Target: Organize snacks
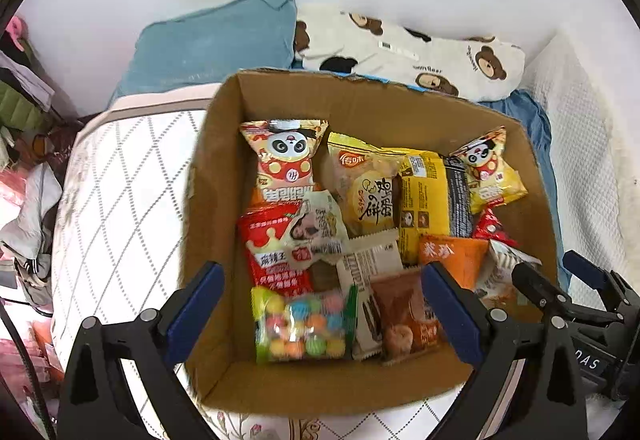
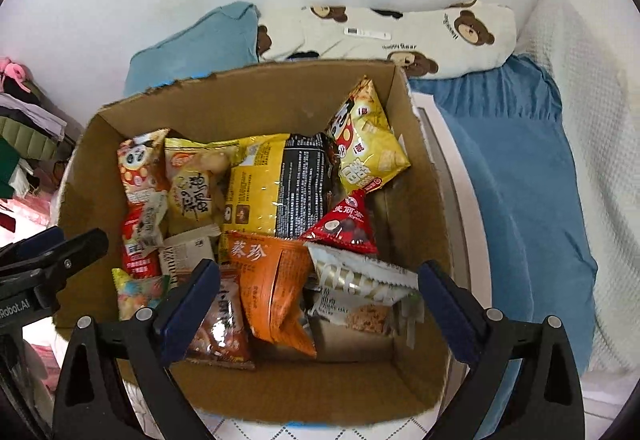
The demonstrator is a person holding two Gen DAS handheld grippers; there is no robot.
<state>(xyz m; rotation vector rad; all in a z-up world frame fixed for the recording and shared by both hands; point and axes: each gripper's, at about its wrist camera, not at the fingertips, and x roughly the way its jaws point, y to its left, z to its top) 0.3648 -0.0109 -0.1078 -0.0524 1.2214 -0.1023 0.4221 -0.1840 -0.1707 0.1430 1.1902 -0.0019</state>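
An open cardboard box (image 1: 216, 167) sits on the bed and holds several snack packets: a panda bag (image 1: 285, 155), a yellow cake pack (image 1: 424, 199), a red packet (image 1: 272, 252), a clear bag of coloured candy balls (image 1: 304, 324), an orange bag (image 1: 452, 256). My left gripper (image 1: 320, 316) is open and empty above the box's near end. In the right wrist view the box (image 2: 412, 207) shows the orange bag (image 2: 272, 288), a red triangular pack (image 2: 346, 226) and a yellow panda bag (image 2: 364, 143). My right gripper (image 2: 316, 312) is open and empty over them.
The box rests on a white quilt with a grey diamond pattern (image 1: 120, 199). A teal pillow (image 1: 212, 43) and a bear-print pillow (image 1: 420, 51) lie behind it by the white wall. A blue blanket (image 2: 520, 167) lies to the right. Clothes pile at the left (image 1: 20, 99).
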